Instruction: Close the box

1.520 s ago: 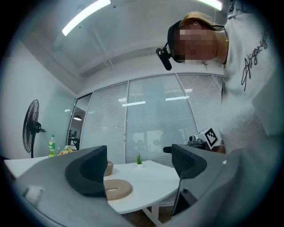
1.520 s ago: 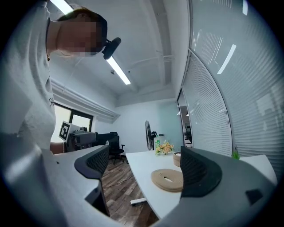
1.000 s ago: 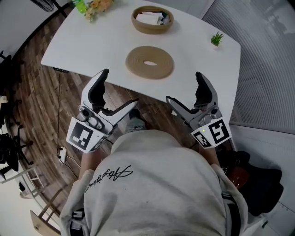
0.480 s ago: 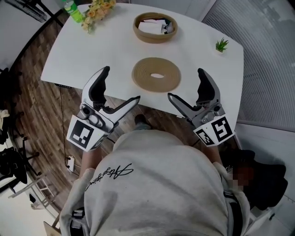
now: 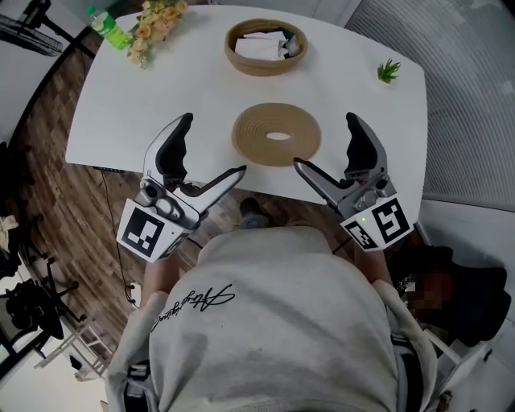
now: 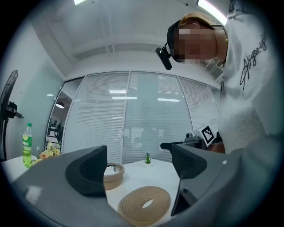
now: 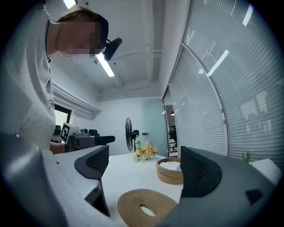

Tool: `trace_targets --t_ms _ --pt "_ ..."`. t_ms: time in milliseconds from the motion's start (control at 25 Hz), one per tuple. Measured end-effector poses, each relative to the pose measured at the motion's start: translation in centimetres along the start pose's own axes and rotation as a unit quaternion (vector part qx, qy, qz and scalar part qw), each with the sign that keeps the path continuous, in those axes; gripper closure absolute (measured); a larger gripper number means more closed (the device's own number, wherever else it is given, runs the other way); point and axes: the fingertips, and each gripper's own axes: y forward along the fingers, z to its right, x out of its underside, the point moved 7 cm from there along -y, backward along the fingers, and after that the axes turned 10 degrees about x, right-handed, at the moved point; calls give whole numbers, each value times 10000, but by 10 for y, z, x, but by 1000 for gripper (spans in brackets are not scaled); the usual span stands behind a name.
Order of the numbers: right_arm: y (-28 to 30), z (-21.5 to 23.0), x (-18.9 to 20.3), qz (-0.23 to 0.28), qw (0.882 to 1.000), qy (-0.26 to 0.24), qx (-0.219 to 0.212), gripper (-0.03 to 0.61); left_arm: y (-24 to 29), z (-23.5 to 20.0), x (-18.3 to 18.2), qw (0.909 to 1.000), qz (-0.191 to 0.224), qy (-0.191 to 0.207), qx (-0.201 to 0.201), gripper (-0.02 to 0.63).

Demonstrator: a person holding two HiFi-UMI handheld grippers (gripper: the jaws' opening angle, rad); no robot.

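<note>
A round woven box (image 5: 265, 47) stands open at the far side of the white table (image 5: 161, 88), with white things inside. Its flat woven lid (image 5: 276, 134), a coiled disc with a hole in the middle, lies near the table's front edge. My left gripper (image 5: 212, 146) hovers open at the front edge, left of the lid, nothing between its fingers. My right gripper (image 5: 325, 142) is open and empty to the lid's right. Both gripper views show the lid (image 6: 144, 205) (image 7: 148, 206) low between the jaws and the box (image 6: 113, 175) (image 7: 171, 170) beyond it.
A bunch of flowers (image 5: 149, 28) and a green bottle (image 5: 105, 24) sit at the table's far left corner. A small potted plant (image 5: 389, 71) is at the far right. A standing fan (image 7: 129, 133) is behind the table. A dark bag (image 5: 459, 298) lies on the floor, right.
The table and lid have drawn closer to both grippers in the head view. Both grippers stay open and level on either side of the lid.
</note>
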Motion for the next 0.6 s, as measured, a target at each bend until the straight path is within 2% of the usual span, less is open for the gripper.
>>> trace_targets --t_ms 320,520,600 --pt "-1 13 10 -89 10000 9 -22 91 17 -6 12 9999 -68 -35 127 172" --pt "0 23 18 -289 9993 -9 -225 91 28 -5 5 9999 48 -44 152 172" --pt "3 26 25 -406 9983 -184 -372 91 26 -5 21 9996 -93 -92 235 172"
